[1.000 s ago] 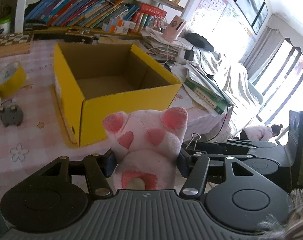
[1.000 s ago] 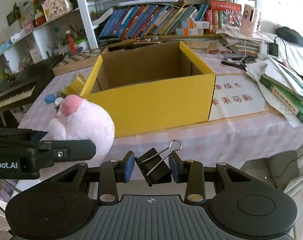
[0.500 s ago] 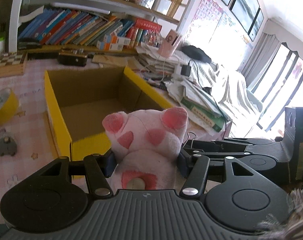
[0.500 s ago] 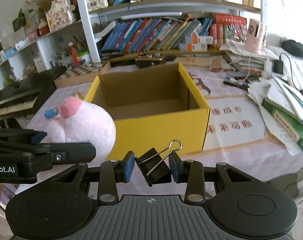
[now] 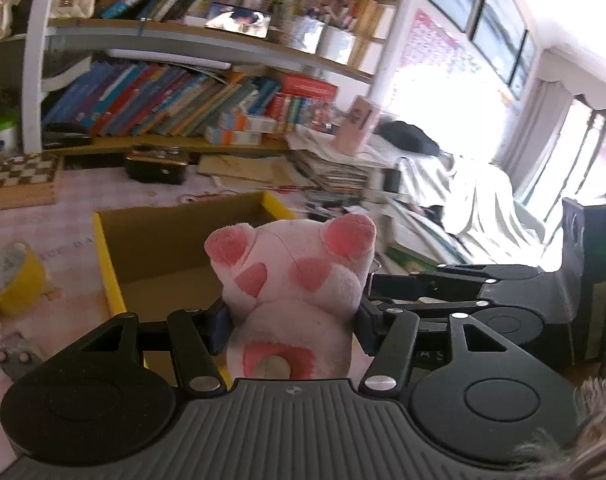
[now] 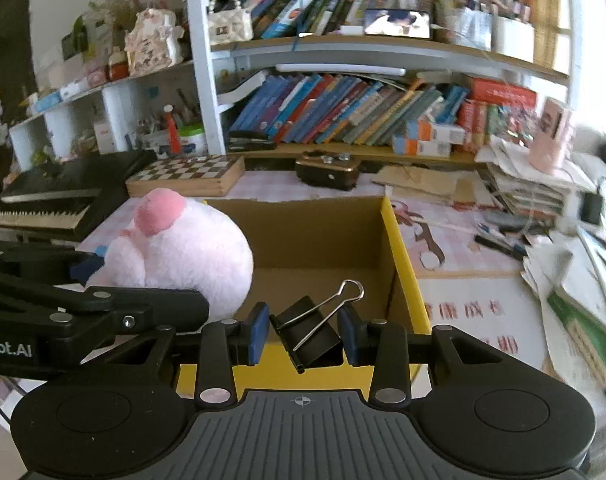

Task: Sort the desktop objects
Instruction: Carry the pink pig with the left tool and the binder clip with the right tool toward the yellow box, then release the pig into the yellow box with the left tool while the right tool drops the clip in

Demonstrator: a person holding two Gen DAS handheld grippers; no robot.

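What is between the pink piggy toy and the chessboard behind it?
In the right wrist view only checkered tablecloth and the yellow box's back corner lie between the pink plush pig and the chessboard.

1. Daylight floods in from the windows at the right of the left wrist view, blowing out to pure white around the draped cloth.
2. The bookshelf is evenly lit, a little dim at the far left.
3. Both views are motion-blurred, worst toward the right edges.
4. Fisheye distortion bends the shelf posts and darkens the corners.
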